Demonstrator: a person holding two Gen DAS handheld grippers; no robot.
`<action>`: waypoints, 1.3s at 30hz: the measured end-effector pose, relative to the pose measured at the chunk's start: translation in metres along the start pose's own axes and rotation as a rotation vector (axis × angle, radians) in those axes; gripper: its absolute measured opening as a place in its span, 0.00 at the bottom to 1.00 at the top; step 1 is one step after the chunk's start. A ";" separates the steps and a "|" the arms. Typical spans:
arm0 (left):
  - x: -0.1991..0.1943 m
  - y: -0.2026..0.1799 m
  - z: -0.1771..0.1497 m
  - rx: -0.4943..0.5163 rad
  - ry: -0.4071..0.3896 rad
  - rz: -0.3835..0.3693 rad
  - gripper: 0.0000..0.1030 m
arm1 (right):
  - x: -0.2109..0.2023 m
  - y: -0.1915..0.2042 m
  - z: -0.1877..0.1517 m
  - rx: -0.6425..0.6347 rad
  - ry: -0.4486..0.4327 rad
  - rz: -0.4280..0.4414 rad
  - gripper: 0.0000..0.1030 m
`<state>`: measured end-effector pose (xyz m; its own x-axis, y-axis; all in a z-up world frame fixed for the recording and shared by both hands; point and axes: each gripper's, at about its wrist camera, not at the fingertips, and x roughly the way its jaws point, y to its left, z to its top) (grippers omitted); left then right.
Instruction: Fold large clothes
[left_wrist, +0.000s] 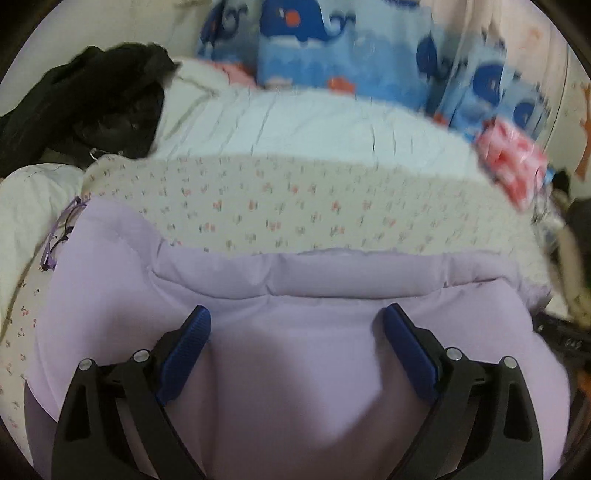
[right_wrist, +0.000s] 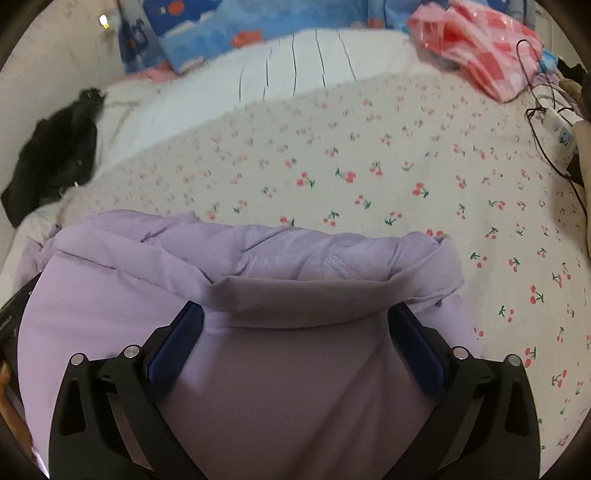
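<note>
Left wrist view: left gripper (left_wrist: 297, 319) jaws spread, released, lilac padded jacket (left_wrist: 295, 280) lying between and beyond them on the bed (left_wrist: 295, 192); its folded edge runs crosswise ahead.

Right wrist view: right gripper (right_wrist: 295, 317) jaws wide, fabric bulging between, seemingly unclamped. Pinch the folded edge at matching points.

Right gripper (right_wrist: 295, 314) spread wide over lilac jacket (right_wrist: 258, 258), fabric bunched between its jaws — cherry-print sheet (right_wrist: 406, 166) beyond, black garment (right_wrist: 59, 155) left
</note>
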<state>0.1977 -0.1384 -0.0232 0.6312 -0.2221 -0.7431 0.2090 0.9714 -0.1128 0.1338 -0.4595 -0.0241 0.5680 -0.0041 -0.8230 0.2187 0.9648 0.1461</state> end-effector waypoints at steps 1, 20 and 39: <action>-0.004 -0.001 0.001 0.005 0.010 -0.001 0.88 | -0.005 0.003 0.001 -0.016 0.009 -0.020 0.93; -0.030 0.049 -0.008 -0.070 0.026 -0.022 0.90 | -0.005 0.048 0.016 -0.181 0.056 0.058 0.93; -0.065 0.083 -0.082 -0.072 -0.057 -0.035 0.94 | -0.066 -0.016 -0.062 -0.100 -0.153 -0.057 0.94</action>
<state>0.1129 -0.0367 -0.0379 0.6664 -0.2582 -0.6995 0.1784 0.9661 -0.1866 0.0434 -0.4580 -0.0059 0.6724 -0.0920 -0.7344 0.1783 0.9832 0.0401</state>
